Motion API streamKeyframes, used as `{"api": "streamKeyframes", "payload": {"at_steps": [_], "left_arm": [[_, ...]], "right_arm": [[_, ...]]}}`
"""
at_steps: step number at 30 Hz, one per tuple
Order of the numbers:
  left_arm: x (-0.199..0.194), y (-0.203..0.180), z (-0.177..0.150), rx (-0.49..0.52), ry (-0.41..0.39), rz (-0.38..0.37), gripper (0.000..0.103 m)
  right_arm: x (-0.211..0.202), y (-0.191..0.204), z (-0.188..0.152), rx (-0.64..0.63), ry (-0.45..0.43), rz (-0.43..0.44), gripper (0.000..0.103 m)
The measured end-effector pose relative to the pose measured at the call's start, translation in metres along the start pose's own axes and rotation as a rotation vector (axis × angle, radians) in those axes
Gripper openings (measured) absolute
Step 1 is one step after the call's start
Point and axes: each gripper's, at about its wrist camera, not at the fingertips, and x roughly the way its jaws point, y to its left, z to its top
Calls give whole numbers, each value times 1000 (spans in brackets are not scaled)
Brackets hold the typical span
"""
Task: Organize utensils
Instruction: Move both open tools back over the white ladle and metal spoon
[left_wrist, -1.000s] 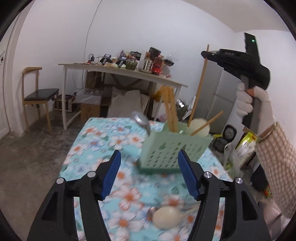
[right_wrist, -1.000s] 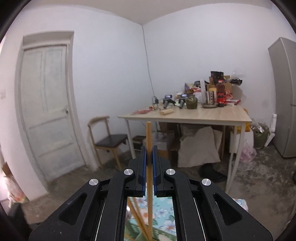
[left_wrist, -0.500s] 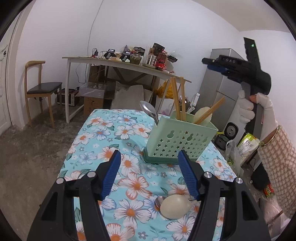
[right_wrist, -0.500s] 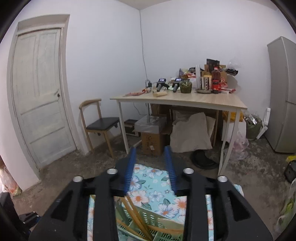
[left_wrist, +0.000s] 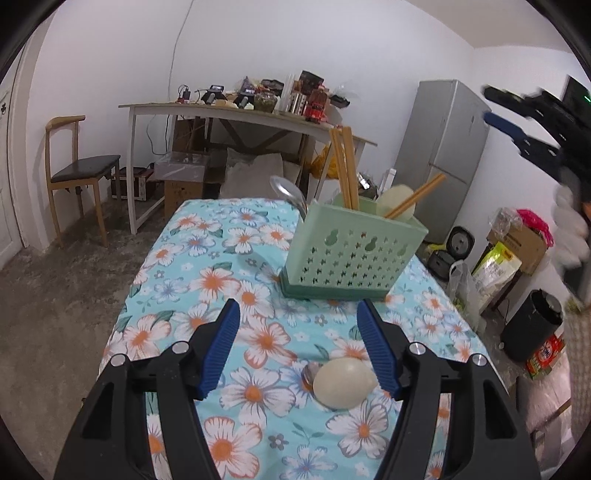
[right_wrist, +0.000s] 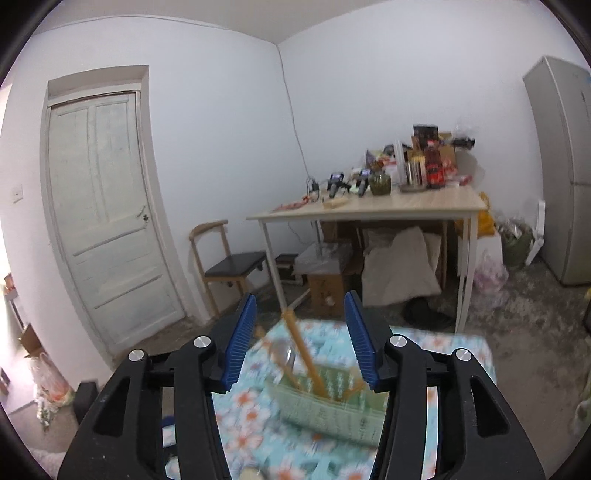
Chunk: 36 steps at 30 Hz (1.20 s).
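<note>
Spoon (left_wrist: 343, 376) is lying at our left gripper's (left_wrist: 298, 347) four o'clock, handle running right; both grippers are hanging open, right gripper (right_wrist: 298, 339) having just been opening, empty

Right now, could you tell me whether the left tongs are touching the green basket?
Apart. The left wrist view shows the open left tongs short of the green basket, with flowered tablecloth visible between the fingertips and its base.

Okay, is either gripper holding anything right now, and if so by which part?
Nothing is held. The right gripper has just been opening, jaws empty above the utensil holder. The left gripper is open too.
</note>
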Motion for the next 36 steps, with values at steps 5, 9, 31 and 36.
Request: {"api": "streamKeyframes", "payload": {"at_steps": [5,9,31,36], "left_arm": [[5,-2,-10,5,44,17,64],[8,-4,-15,9,68,25,64],[66,1,-32,-203,322,30,65],[82,5,-28,-249,348,-4,64]], "right_arm": [[-7,-10,-56,77,113,-34,50],[-3,-25,-108,202,216,-74,50],[2,-34,-225,408,506,-61,51],[7,-38,-240,429,557,-54,51]]}}
